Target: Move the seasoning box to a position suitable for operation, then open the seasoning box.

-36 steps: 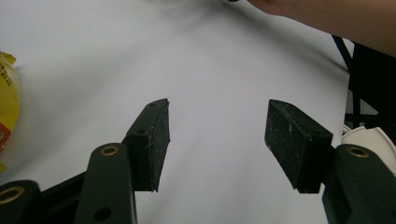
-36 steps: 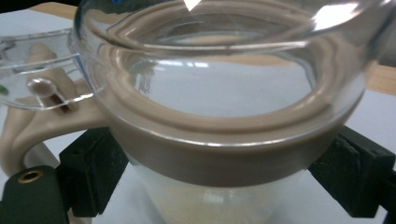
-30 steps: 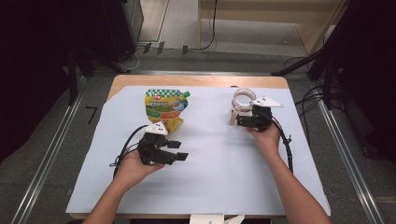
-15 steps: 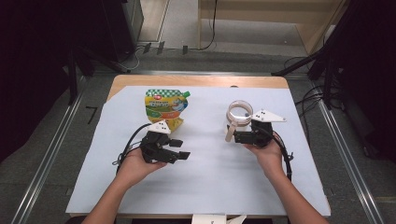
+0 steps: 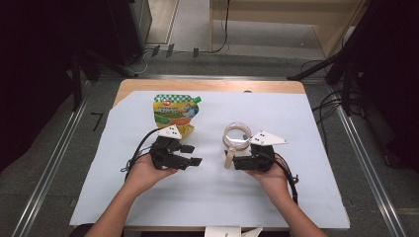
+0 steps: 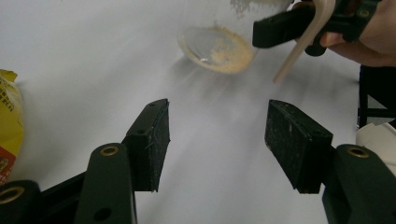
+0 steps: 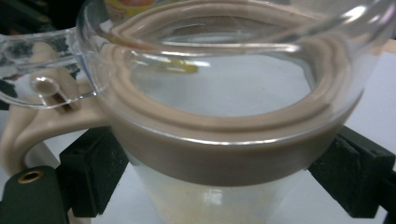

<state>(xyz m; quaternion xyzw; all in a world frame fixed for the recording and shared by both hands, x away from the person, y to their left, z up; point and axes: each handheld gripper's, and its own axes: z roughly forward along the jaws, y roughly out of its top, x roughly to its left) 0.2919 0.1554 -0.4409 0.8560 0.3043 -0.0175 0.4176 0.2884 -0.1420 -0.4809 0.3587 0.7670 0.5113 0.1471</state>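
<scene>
My right hand-held gripper clamps a clear jar with a tan rim, mid-desk. My left hand-held gripper gapes empty beside a glossy pouch; white sheet between them.

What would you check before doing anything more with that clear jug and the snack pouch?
1. Right gripper clamped on the clear jug: ok, pads press both sides.
2. Jug upright: ok.
3. Jug contents: a little tan powder at the bottom: ok.
4. Left gripper free: ok, jaws open, nothing between them.
5. Pouch lying flat beyond the left gripper: ok.
6. Pouch opened: cannot tell.
</scene>
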